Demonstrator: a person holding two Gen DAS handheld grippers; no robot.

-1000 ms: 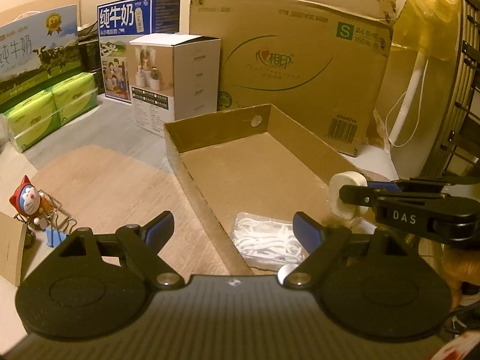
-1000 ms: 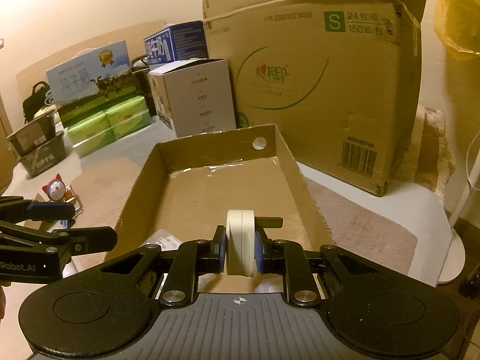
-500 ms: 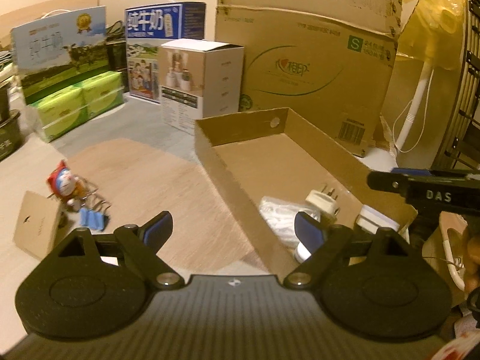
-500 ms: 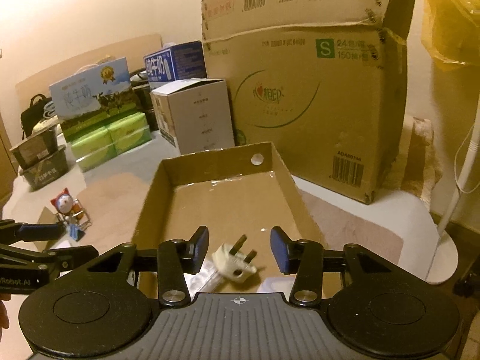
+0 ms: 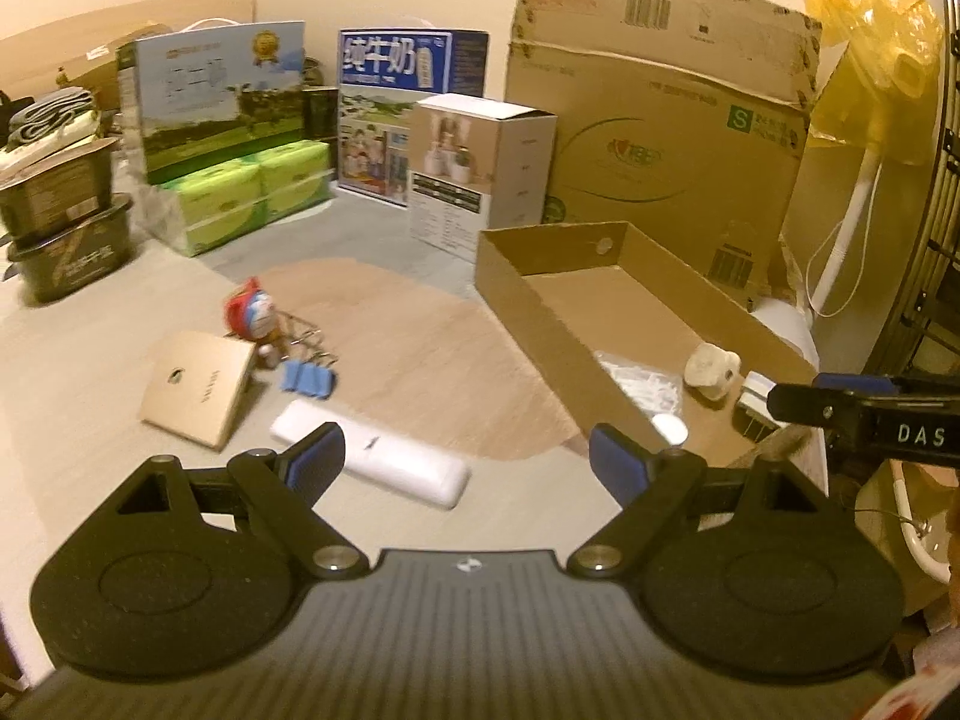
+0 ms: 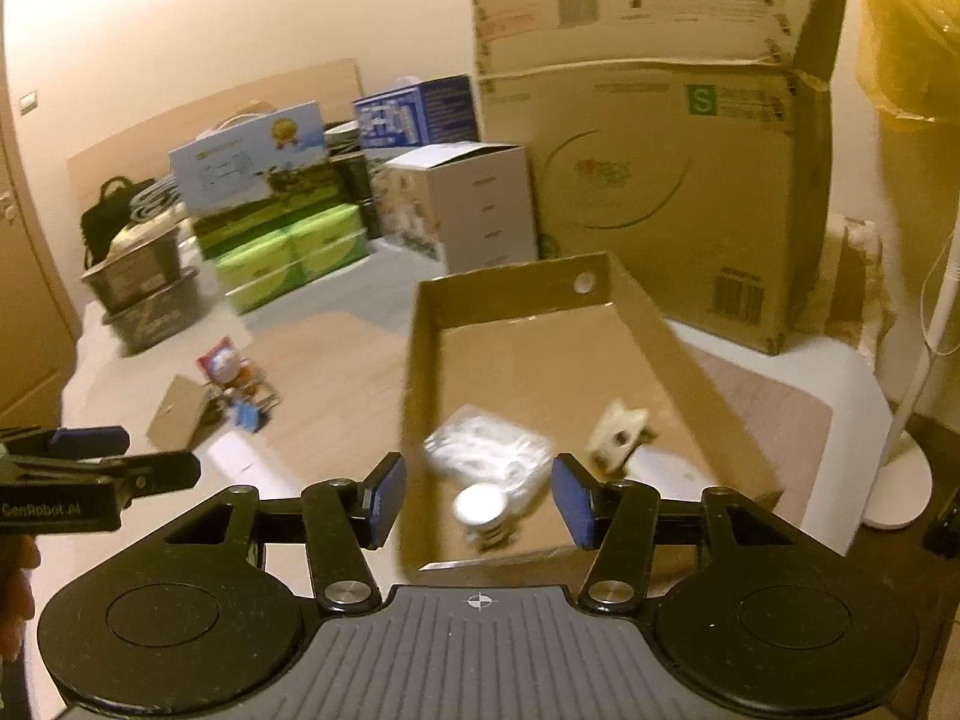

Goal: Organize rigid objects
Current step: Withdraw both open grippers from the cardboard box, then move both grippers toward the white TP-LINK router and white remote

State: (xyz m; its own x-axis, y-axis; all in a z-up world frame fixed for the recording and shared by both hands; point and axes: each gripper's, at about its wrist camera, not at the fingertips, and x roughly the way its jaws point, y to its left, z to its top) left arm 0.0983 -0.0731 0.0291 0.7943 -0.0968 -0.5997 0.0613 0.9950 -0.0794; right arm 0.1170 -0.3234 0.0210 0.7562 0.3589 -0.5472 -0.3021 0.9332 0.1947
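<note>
In the right wrist view our right gripper point(image 6: 477, 495) sits at the bottom centre, its jaws opening with nothing pressed between the blue pads. Beyond them lies the shallow cardboard tray point(image 6: 414, 420), and inside it we see a clear bag of white pieces point(image 6: 486, 459), a round white disc point(image 6: 480, 504) near the front wall, and the white plug point(image 6: 618, 435) to the right, lying on the tray floor.

In the left wrist view our left gripper point(image 5: 465, 459) stands wide apart and empty at lower centre. Just beyond its left finger lies a long white bar point(image 5: 372, 459) on the floor. Up and left of it are a tan card box point(image 5: 195, 387), a blue binder clip point(image 5: 307, 378) and a small cat figure point(image 5: 251, 315). The tray point(image 5: 540, 324) fills the right of that frame, the plug point(image 5: 711, 369) resting near its right wall.
</note>
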